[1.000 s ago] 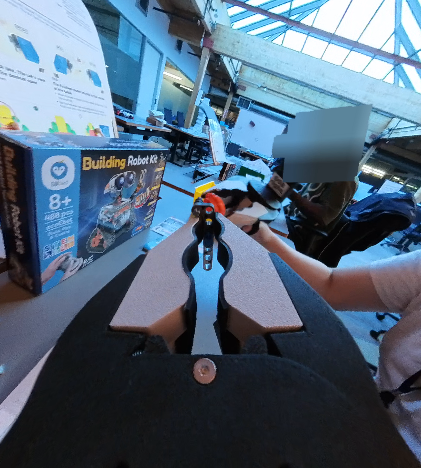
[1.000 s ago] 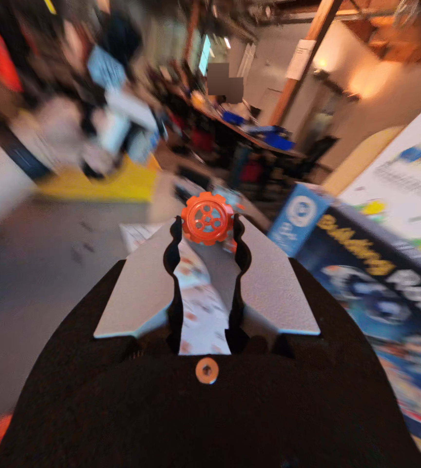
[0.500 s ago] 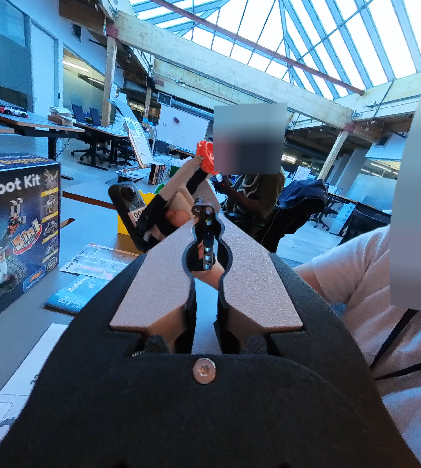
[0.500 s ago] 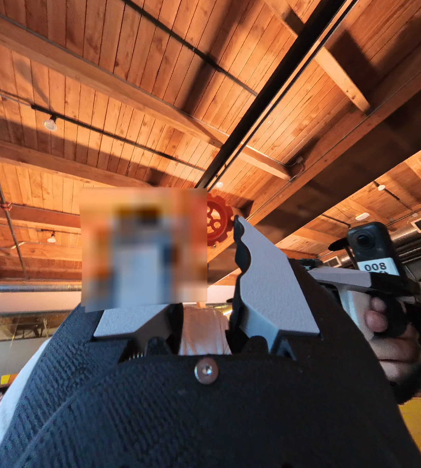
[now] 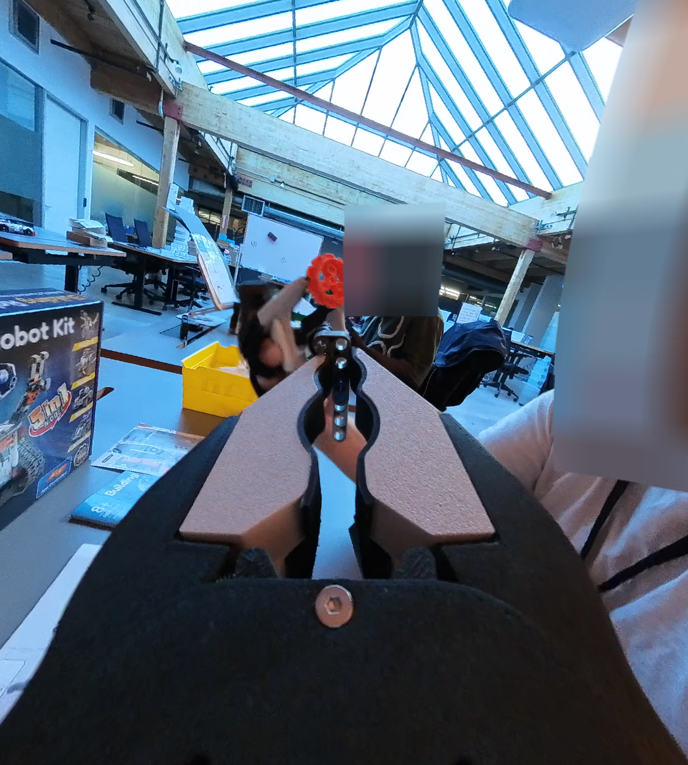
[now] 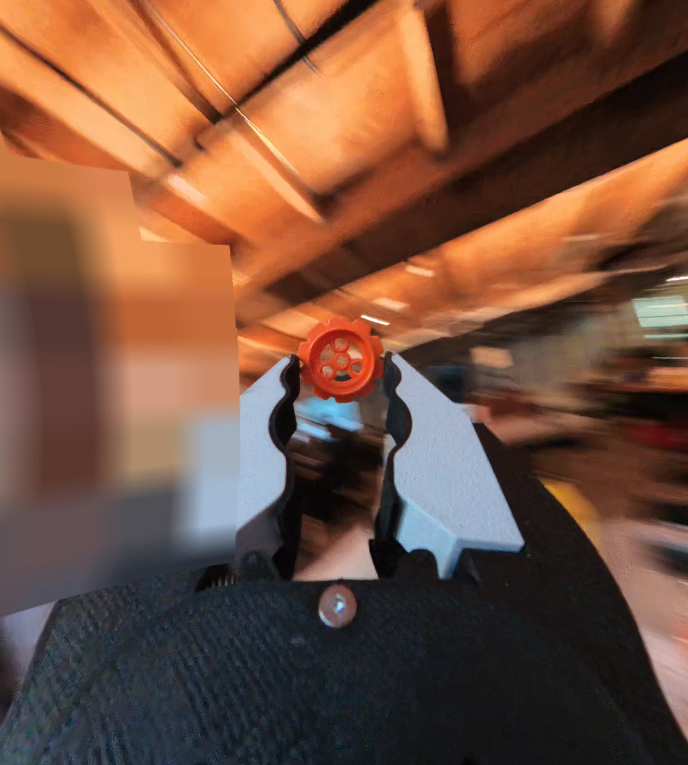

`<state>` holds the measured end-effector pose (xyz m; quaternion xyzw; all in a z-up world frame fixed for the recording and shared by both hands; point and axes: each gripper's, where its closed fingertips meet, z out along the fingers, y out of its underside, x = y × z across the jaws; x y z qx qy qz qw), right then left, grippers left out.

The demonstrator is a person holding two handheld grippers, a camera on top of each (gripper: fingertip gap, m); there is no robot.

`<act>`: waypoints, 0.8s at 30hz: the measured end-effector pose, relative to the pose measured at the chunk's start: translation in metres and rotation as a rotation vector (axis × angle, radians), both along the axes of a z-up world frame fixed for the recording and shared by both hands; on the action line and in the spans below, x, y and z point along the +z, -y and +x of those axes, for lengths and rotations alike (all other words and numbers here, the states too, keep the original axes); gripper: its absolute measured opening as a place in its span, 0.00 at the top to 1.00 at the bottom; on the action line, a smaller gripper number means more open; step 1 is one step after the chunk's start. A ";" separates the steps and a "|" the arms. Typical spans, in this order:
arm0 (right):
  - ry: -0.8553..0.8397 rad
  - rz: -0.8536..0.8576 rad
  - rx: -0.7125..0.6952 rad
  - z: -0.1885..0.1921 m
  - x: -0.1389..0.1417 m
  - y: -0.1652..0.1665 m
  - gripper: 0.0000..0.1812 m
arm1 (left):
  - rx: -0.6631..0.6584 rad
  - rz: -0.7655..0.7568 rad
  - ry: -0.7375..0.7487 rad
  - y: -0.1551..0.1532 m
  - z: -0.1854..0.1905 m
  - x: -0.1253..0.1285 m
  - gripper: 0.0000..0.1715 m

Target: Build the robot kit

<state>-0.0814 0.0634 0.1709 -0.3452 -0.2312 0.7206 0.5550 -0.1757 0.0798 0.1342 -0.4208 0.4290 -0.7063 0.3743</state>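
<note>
My left gripper point(image 5: 337, 364) is shut on a thin black beam with a row of holes point(image 5: 340, 389), held edge-on and upright above the grey table point(image 5: 44, 534). My right gripper point(image 6: 340, 364) is shut on an orange gear wheel point(image 6: 340, 359), raised toward the wooden ceiling; its view is motion-blurred. In the left wrist view the right gripper point(image 5: 313, 289) shows beyond my fingertips, blurred, with the orange gear point(image 5: 325, 280) up and a little left of the beam's top, apart from it.
A blue kit box point(image 5: 23, 397) stands on the table at the left. Booklets point(image 5: 135, 467) lie in front of it. A yellow bin point(image 5: 214, 378) sits farther back. A seated person point(image 5: 400, 343) is behind, and my holder's white sleeve point(image 5: 644, 579) is at the right.
The left view has swung right, so the box slid left. The right gripper with the gear rose and tilted toward the ceiling, and is still swinging now. Both grips are unchanged.
</note>
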 end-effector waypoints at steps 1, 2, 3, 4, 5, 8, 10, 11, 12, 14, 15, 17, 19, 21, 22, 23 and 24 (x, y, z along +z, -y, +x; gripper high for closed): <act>0.190 0.046 -0.269 -0.005 -0.004 -0.013 0.79 | -0.005 -0.001 -0.001 -0.001 -0.002 -0.001 0.98; 0.390 0.115 -0.517 -0.005 -0.009 -0.022 0.78 | -0.006 -0.005 0.004 -0.003 -0.004 -0.002 0.98; 0.552 0.221 -0.755 0.001 -0.007 -0.025 0.78 | -0.013 -0.014 0.012 -0.005 -0.006 -0.004 0.98; 0.691 0.334 -0.955 0.006 -0.004 -0.024 0.78 | -0.025 -0.029 0.021 -0.008 -0.008 -0.005 0.98; 0.828 0.420 -1.112 0.010 -0.003 -0.024 0.79 | -0.035 -0.048 0.030 -0.011 -0.009 -0.007 0.98; 1.099 0.562 -1.291 0.007 -0.011 -0.022 0.78 | -0.053 -0.105 0.034 -0.021 -0.009 -0.018 0.98; 1.139 0.580 -1.302 0.002 -0.016 -0.025 0.78 | -0.060 -0.138 0.036 -0.026 -0.008 -0.023 0.98; 1.145 0.577 -1.284 -0.002 -0.020 -0.027 0.78 | -0.071 -0.151 0.042 -0.027 -0.009 -0.024 0.98; 1.154 0.563 -1.267 -0.004 -0.024 -0.030 0.78 | -0.083 -0.161 0.049 -0.027 -0.009 -0.024 0.98; 1.170 0.559 -1.253 -0.007 -0.030 -0.034 0.78 | -0.102 -0.170 0.057 -0.026 -0.009 -0.024 0.98; 1.181 0.560 -1.251 -0.008 -0.033 -0.035 0.78 | -0.106 -0.170 0.056 -0.025 -0.008 -0.024 0.98; 1.204 0.559 -1.243 -0.009 -0.037 -0.037 0.78 | -0.116 -0.168 0.052 -0.023 -0.006 -0.024 0.98; 1.216 0.553 -1.230 -0.011 -0.041 -0.040 0.78 | -0.127 -0.171 0.053 -0.022 -0.004 -0.024 0.98; 1.229 0.538 -1.216 -0.010 -0.046 -0.043 0.78 | -0.138 -0.171 0.052 -0.020 -0.002 -0.024 0.98; 1.231 0.523 -1.204 -0.010 -0.049 -0.045 0.78 | -0.139 -0.170 0.048 -0.020 -0.001 -0.025 0.98; 1.222 0.504 -1.190 -0.010 -0.051 -0.047 0.78 | -0.139 -0.169 0.046 -0.020 0.000 -0.025 0.98; 1.207 0.475 -1.168 -0.009 -0.054 -0.050 0.78 | -0.143 -0.170 0.049 -0.019 0.000 -0.024 0.98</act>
